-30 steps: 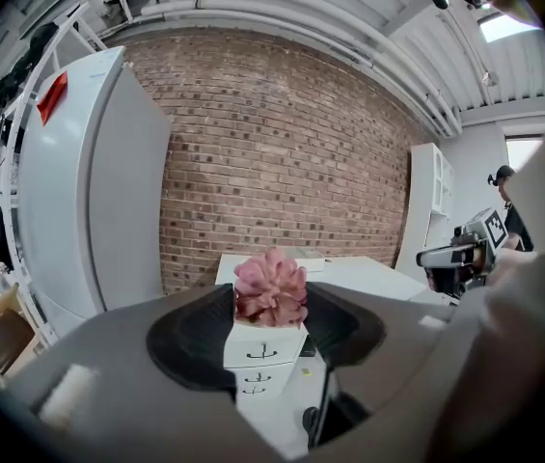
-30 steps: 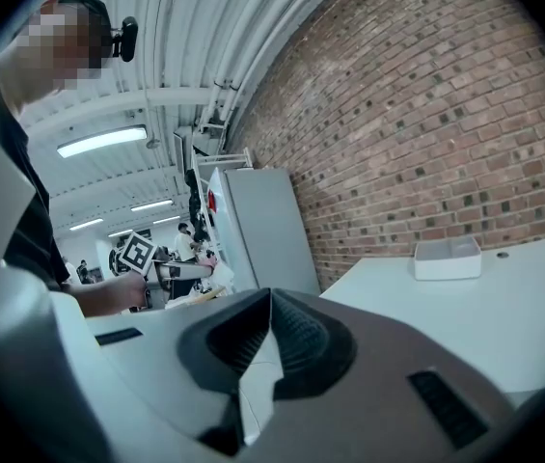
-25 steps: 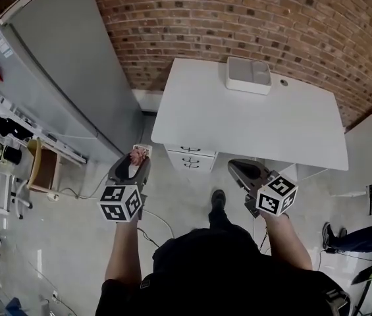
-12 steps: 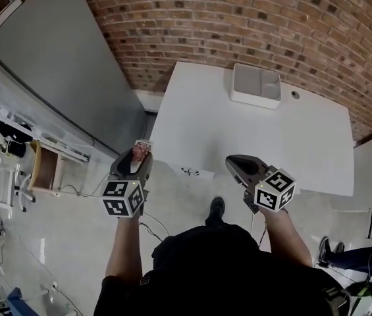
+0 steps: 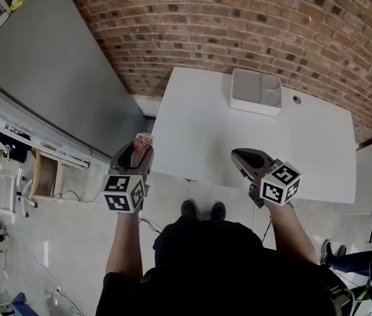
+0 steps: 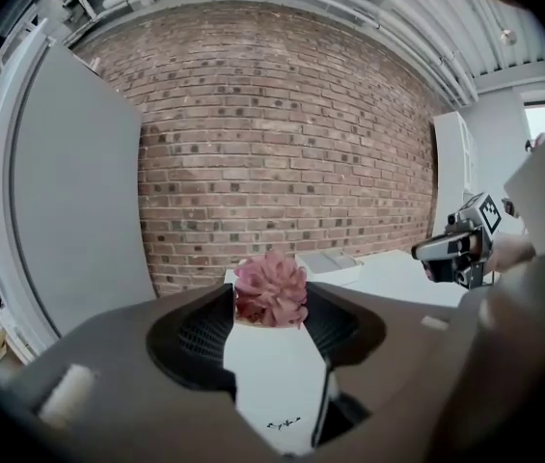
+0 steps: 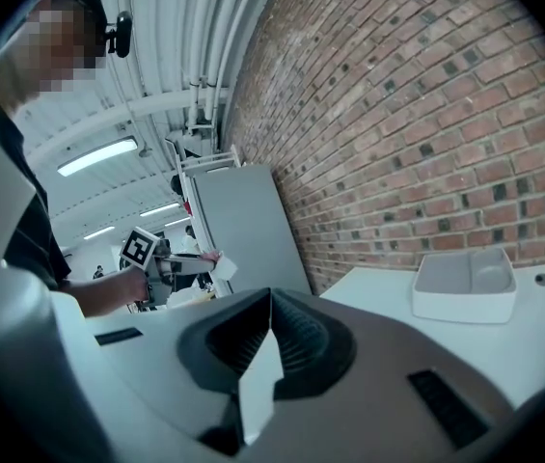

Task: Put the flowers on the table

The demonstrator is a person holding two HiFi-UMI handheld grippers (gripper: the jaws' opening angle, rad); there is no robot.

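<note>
A pink flower [image 6: 270, 287] in a small white holder sits between the fingertips of my left gripper [image 6: 270, 309], which is shut on it. In the head view the flower [image 5: 143, 139] hangs just off the near left corner of the white table [image 5: 205, 130], with the left gripper [image 5: 139, 147] behind it. My right gripper [image 5: 236, 154] hovers over the table's near edge, its jaws meeting at the tips with nothing in them. The right gripper view shows those tips [image 7: 270, 297] together, and the left gripper with the flower [image 7: 216, 260] off to the left.
A shallow grey tray [image 5: 257, 91] rests at the table's far side against the brick wall [image 5: 238, 18], with a small round hole [image 5: 296, 100] beside it. A tall grey panel [image 5: 47, 78] stands to the left. A wooden box [image 5: 44, 175] and cables lie on the floor.
The person has stepped forward to the table. Both grippers have come from over the floor up to its near edge, and the drawer fronts have slipped out of sight. The flower stays gripped.
</note>
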